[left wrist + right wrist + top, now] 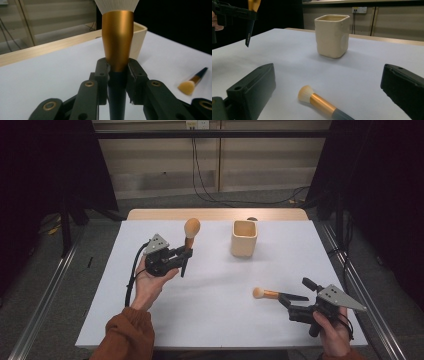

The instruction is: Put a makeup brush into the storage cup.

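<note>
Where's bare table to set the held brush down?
Free: the wide stretch between the left gripper and the small brush, below the cup; also the table's near-left corner. Crowded: the near-right, around the right gripper.

— Table (150, 320), far half: cup (244, 238) standing right of centre, upright. Left of cup, well apart: left gripper (184, 256), raised above the table, with large brush (190, 234) upright between its jaws, head uppermost.

— And nearer?

— Near right: small brush (278, 294) lying flat on the table, head toward the left, in front of the cup. Right gripper (292, 304) just right of it, handle end between the spread jaws.

— Behind the table?

— Cables (205, 190) down the wall to the floor.
</note>
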Action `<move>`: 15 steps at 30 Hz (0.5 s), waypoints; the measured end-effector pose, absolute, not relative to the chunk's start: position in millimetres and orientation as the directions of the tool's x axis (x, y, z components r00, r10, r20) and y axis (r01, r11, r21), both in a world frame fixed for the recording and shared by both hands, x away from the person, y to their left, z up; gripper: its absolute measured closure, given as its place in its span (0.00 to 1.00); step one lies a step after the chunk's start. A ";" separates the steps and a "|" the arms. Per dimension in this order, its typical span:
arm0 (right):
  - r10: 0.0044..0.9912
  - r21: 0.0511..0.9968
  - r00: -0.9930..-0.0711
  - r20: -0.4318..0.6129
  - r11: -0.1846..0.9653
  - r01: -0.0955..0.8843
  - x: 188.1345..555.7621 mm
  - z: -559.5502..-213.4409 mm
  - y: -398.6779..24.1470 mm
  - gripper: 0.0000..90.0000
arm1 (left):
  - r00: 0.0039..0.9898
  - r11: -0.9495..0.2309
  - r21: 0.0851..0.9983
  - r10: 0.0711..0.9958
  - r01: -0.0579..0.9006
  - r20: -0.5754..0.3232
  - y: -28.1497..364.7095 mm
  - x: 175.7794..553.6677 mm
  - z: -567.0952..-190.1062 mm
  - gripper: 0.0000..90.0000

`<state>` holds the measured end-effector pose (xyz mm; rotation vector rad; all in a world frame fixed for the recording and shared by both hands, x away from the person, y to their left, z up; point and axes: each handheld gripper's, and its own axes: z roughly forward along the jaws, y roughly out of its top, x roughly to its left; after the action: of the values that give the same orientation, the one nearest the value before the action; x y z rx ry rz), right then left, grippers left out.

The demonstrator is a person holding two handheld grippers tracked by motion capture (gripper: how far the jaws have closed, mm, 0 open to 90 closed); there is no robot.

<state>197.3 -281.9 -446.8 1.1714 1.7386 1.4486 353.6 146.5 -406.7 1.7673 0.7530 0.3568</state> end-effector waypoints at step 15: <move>0.864 0.972 -0.491 0.117 0.001 0.233 203.3 -436.7 -276.4 0.00 | 0.795 -0.146 0.948 0.589 0.283 -0.146 156.1 325.0 -406.5 0.82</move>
<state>203.3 -276.4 -436.7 1.1311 1.7469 1.5229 325.0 156.1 -406.5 1.7395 0.6821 0.3060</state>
